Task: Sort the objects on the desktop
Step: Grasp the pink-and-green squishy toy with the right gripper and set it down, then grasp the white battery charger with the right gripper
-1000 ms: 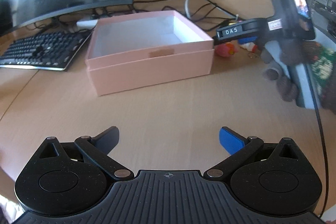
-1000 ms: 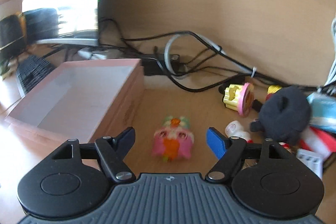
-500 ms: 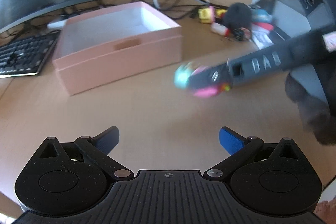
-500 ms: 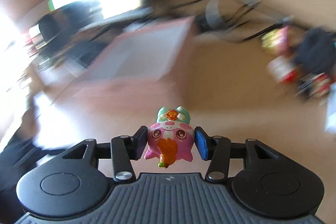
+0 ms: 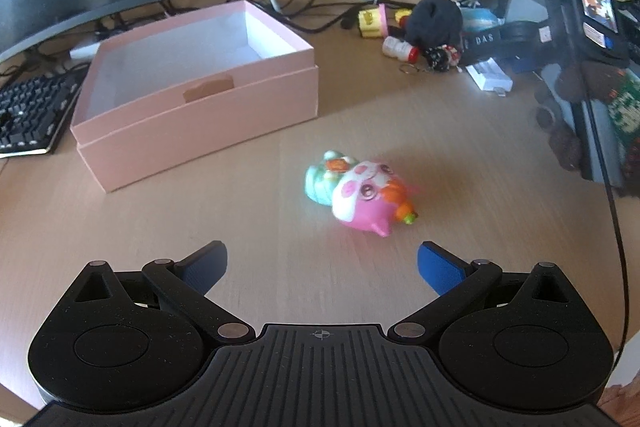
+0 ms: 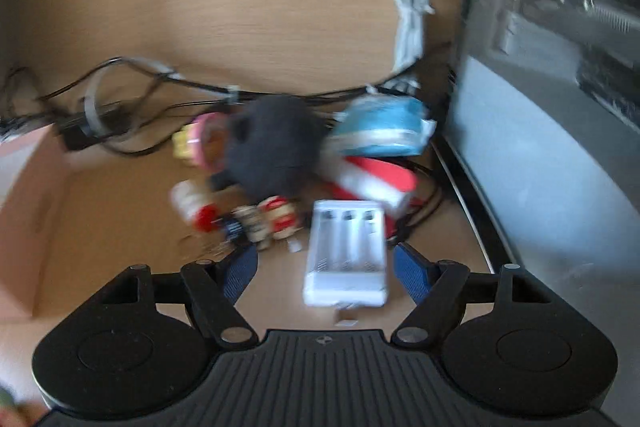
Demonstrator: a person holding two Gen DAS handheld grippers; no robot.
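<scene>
From the left wrist view, the left gripper (image 5: 320, 265) hangs low over the worktop (image 5: 200, 219) with its jaws spread wide and holding nothing, the pink toy (image 5: 362, 193) lying on its side just ahead at about one o'clock, well apart from the open pink box (image 5: 200, 107) at eleven o'clock; the toy seems parked in the open for this gripper to collect and carry to the box (a guess from the layout alone). Its outline is smeared, so its finer details are hard to read. The right gripper's body shows at two o'clock, its tips hidden among the clutter. From the right wrist view, the right gripper (image 6: 322, 269) has its jaws open around a white battery charger (image 6: 346, 253), not visibly touching it, probably the next item to sort. Behind it a dark plush ball (image 6: 272, 147) covers a blurred heap, and the box is cut off at nine o'clock.
</scene>
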